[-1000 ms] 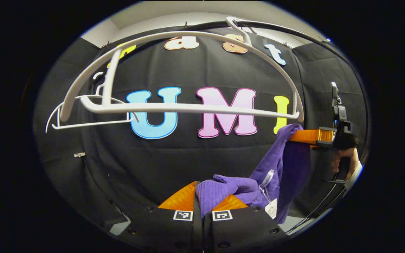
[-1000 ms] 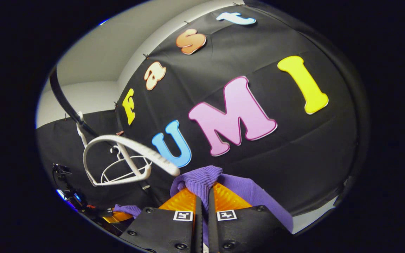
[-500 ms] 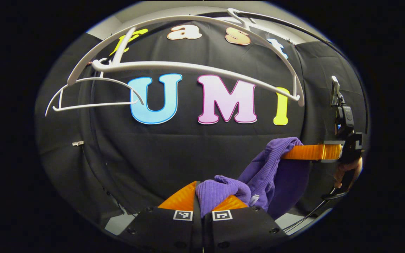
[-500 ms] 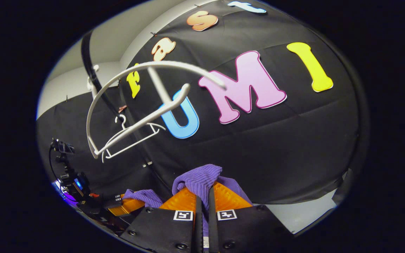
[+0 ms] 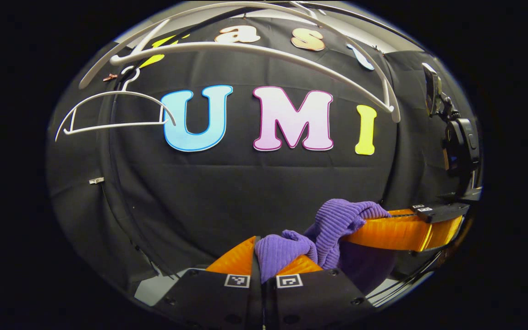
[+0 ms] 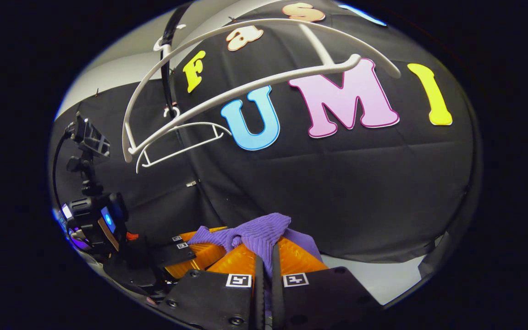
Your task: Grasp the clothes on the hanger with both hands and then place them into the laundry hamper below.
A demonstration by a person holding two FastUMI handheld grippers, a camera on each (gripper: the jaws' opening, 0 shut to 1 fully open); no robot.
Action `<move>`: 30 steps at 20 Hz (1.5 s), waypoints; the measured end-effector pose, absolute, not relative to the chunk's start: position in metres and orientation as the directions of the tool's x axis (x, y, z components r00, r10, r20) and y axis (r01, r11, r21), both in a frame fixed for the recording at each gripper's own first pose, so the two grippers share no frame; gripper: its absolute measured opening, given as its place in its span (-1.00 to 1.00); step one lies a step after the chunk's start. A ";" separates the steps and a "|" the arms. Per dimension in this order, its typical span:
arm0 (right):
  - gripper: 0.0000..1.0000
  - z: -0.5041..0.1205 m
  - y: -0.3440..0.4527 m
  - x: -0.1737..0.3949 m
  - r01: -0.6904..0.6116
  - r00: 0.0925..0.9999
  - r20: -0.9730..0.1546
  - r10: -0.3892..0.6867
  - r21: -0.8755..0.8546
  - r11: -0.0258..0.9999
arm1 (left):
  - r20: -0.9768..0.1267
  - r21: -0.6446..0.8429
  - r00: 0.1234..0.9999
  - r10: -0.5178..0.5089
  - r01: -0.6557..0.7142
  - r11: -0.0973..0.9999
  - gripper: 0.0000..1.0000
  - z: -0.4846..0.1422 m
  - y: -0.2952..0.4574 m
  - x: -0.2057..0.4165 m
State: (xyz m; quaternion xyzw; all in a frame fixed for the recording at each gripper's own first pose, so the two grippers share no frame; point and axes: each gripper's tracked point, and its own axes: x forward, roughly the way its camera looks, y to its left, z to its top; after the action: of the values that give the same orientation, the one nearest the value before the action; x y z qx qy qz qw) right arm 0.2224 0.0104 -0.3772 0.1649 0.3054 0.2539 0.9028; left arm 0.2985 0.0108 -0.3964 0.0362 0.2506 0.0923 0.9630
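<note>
A purple knitted garment (image 5: 332, 227) hangs bunched between both grippers, well below the bare white hanger (image 5: 264, 52) on the rail. In the left gripper view my left gripper (image 5: 264, 254) is shut on a fold of the purple cloth, and my right gripper (image 5: 360, 224) comes in from the right, shut on another fold close by. In the right gripper view my right gripper (image 6: 266, 252) pinches the purple garment (image 6: 255, 233), with my left gripper (image 6: 200, 240) close at its left, and the white hanger (image 6: 245, 89) swings above.
A second, thinner white hanger (image 5: 112, 110) hangs farther along the black rail (image 6: 167, 59). Black cloth walls close the booth behind. A strip of pale floor (image 6: 378, 279) shows low on the right.
Both grippers have dropped lower with the purple garment and drawn closer together. The hanger now sits higher in both views, free of the cloth.
</note>
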 end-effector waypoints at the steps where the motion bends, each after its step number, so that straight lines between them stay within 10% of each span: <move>1: -0.79 -0.380 0.013 0.223 -0.363 0.685 -0.476 0.552 0.434 0.825 | -0.485 0.118 0.850 0.204 -0.167 0.979 -0.86 -0.402 0.011 0.299; 12: -0.58 -0.413 0.028 0.214 -0.336 0.640 -0.535 0.551 0.450 0.827 | -0.557 0.122 0.792 0.249 -0.219 0.968 -0.75 -0.438 0.035 0.292; 13: -0.67 -0.415 0.027 0.212 -0.349 0.635 -0.542 0.550 0.434 0.830 | -0.564 0.125 0.785 0.257 -0.227 0.966 -0.65 -0.440 0.039 0.289; 17: 0.22 -0.432 0.011 0.210 -0.361 0.623 -0.603 0.499 0.345 0.867 | -0.604 0.164 0.752 0.266 -0.209 0.964 -0.10 -0.456 0.040 0.278; 22: 0.36 -0.458 -0.017 0.196 -0.338 0.591 -0.678 0.438 0.285 0.897 | -0.644 0.167 0.725 0.244 -0.178 0.970 0.74 -0.468 0.027 0.264; 25: 0.72 -0.437 -0.012 0.196 -0.347 0.605 -0.636 0.479 0.331 0.878 | -0.640 0.154 0.733 0.231 -0.172 0.973 0.83 -0.465 0.022 0.265; 30: 0.75 -0.433 -0.020 0.196 -0.339 0.614 -0.635 0.469 0.324 0.883 | -0.626 0.140 0.745 0.229 -0.182 0.973 0.84 -0.457 0.018 0.261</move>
State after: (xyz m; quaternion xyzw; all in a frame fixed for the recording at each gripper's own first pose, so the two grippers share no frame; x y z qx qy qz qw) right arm 0.1961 -0.0203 -0.4331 0.0861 0.3765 0.2260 0.8943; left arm 0.2608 0.0181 -0.4565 0.0348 0.3394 0.1101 0.9335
